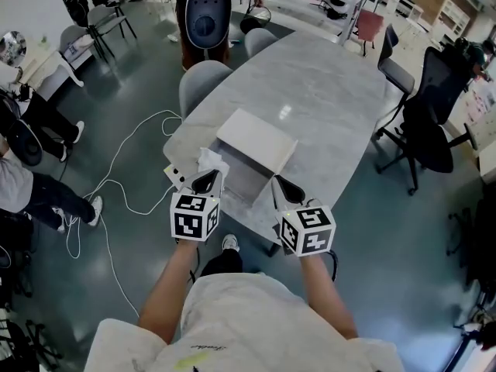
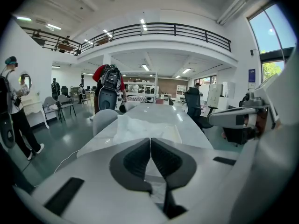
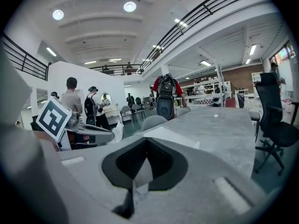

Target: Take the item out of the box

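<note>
A white box (image 1: 256,139) lies on the grey marble table (image 1: 318,91) near its front edge. Crumpled white packing paper (image 1: 211,161) sticks up at the box's left front corner. My left gripper (image 1: 206,178) is right under it, and in the left gripper view the jaws (image 2: 150,140) are shut with the paper (image 2: 140,125) at their tips. My right gripper (image 1: 277,181) is at the box's right front corner. In the right gripper view it (image 3: 146,143) is shut, with a white flap showing between the pads and the box top (image 3: 170,136) just beyond.
A grey chair (image 1: 203,80) stands at the table's left side and a black office chair (image 1: 434,122) at its right. A white cable (image 1: 124,169) loops over the floor on the left. People stand at the far end and at the left.
</note>
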The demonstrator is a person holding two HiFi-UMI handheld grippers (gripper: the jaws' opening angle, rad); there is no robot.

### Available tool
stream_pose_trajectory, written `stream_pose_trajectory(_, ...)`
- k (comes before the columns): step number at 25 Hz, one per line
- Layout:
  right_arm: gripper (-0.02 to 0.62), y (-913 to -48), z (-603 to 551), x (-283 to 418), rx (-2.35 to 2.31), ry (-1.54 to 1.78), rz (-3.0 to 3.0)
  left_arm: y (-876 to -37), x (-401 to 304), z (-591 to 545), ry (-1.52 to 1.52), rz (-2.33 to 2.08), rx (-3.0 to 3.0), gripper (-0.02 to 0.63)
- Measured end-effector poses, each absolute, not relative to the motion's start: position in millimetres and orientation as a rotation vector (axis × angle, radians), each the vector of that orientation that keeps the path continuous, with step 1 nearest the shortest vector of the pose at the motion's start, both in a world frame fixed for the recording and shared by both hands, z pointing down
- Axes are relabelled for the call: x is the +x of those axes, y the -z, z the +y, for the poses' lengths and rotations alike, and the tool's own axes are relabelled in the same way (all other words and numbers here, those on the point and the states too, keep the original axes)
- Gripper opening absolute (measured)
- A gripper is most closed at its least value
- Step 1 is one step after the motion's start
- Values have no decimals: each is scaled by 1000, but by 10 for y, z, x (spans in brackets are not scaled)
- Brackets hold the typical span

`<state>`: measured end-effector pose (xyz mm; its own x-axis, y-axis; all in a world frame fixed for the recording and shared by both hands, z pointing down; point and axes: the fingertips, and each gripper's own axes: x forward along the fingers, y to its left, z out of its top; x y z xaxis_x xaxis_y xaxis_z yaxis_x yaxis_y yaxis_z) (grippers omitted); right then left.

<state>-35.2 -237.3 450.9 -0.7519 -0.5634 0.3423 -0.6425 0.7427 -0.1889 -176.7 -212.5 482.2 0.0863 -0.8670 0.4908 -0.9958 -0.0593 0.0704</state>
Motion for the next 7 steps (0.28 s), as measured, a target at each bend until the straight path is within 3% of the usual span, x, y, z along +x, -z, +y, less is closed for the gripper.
stream_pose_trajectory(7,5,-4484,-2397,-362,944,-432,-2681,-4822,-1765,-2145,-457,-1825,1985,15)
